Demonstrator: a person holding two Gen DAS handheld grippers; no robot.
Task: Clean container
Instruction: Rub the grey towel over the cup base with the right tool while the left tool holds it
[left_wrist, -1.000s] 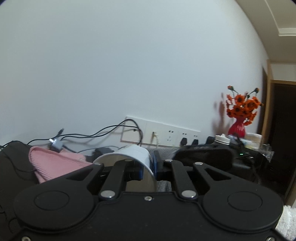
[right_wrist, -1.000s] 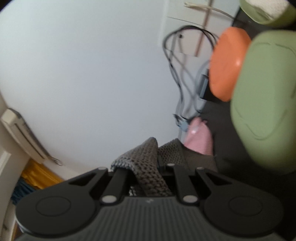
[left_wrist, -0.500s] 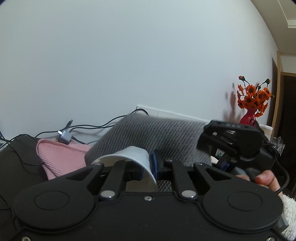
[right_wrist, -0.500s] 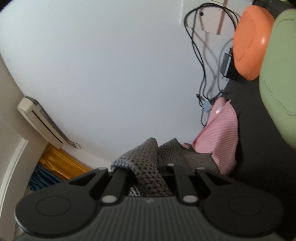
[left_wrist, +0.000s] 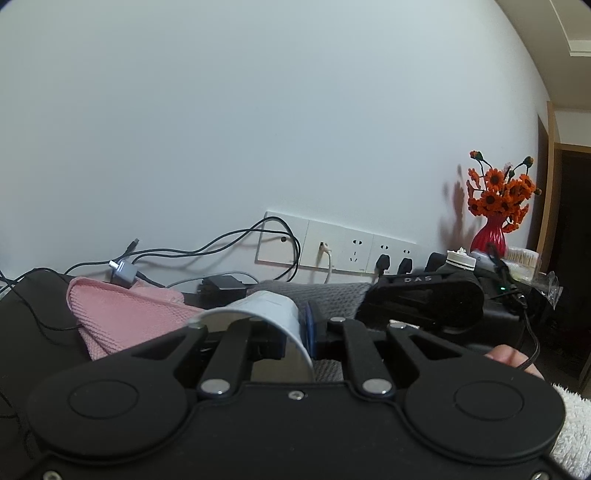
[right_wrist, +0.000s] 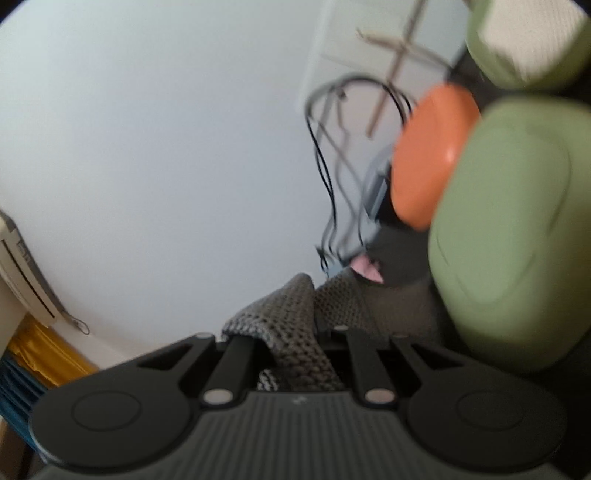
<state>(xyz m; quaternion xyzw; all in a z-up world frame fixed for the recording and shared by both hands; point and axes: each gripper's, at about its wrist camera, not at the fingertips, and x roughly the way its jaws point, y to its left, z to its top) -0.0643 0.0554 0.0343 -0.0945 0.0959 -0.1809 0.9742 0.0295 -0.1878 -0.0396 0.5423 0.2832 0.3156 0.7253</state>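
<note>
My left gripper (left_wrist: 301, 325) is shut on the wall of a white container (left_wrist: 269, 310) with a shiny inside, whose mouth tilts toward the camera. A grey knitted cloth (left_wrist: 332, 291) lies low just behind the container, and beside it is the black body of the right gripper (left_wrist: 424, 302), held by a hand (left_wrist: 513, 360). In the blurred right wrist view, rolled on its side, my right gripper (right_wrist: 314, 332) is shut on that grey cloth (right_wrist: 295, 332), which bunches up between the fingers.
A pink cloth (left_wrist: 122, 314) lies on the dark table at left, under loose cables (left_wrist: 221, 243) that run to wall sockets (left_wrist: 354, 251). A red vase of orange flowers (left_wrist: 493, 236) stands far right. Green lids (right_wrist: 517, 229) and an orange lid (right_wrist: 428, 155) sit close to the right gripper.
Half a second ago the grey cloth stood high behind the container and hid the sockets; it now sits low again. The right wrist view swung away and back toward the green lids.
</note>
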